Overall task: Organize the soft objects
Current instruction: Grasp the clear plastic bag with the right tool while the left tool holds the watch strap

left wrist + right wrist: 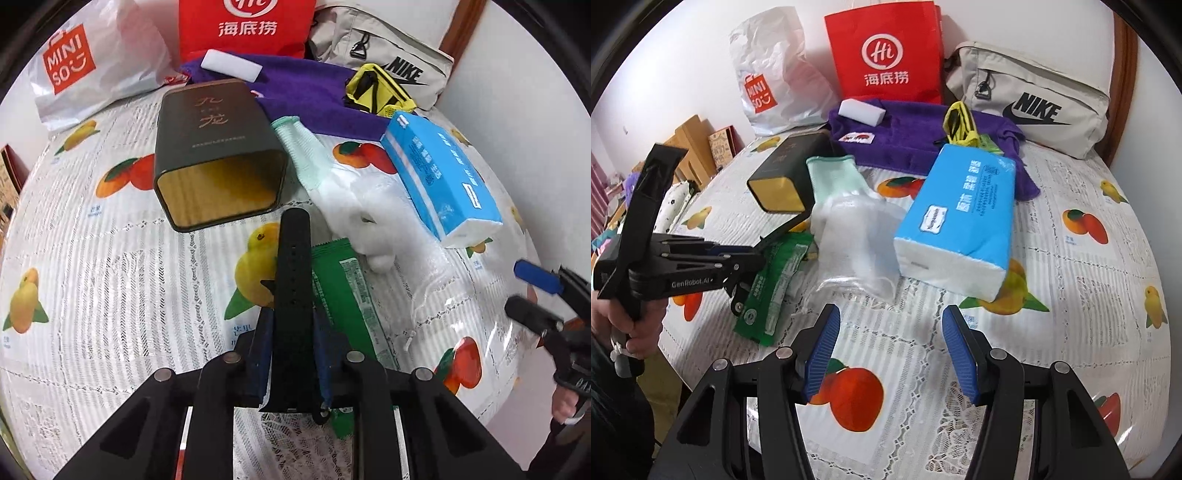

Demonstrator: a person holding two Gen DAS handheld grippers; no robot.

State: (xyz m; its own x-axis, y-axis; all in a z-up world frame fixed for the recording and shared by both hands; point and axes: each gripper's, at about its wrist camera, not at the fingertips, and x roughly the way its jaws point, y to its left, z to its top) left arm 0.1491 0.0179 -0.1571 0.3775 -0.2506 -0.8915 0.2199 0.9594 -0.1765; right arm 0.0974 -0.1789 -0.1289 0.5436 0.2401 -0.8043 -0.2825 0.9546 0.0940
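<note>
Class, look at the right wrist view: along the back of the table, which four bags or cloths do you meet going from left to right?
White Miniso bag → red Haidilao bag → purple towel → beige Nike pouch.

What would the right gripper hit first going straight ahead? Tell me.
Probably the bare tablecloth first: the right gripper, open and empty, points down at it. Skimming on, it would likely meet the clear bag, then the tissue pack. Depth is unclear.
</note>
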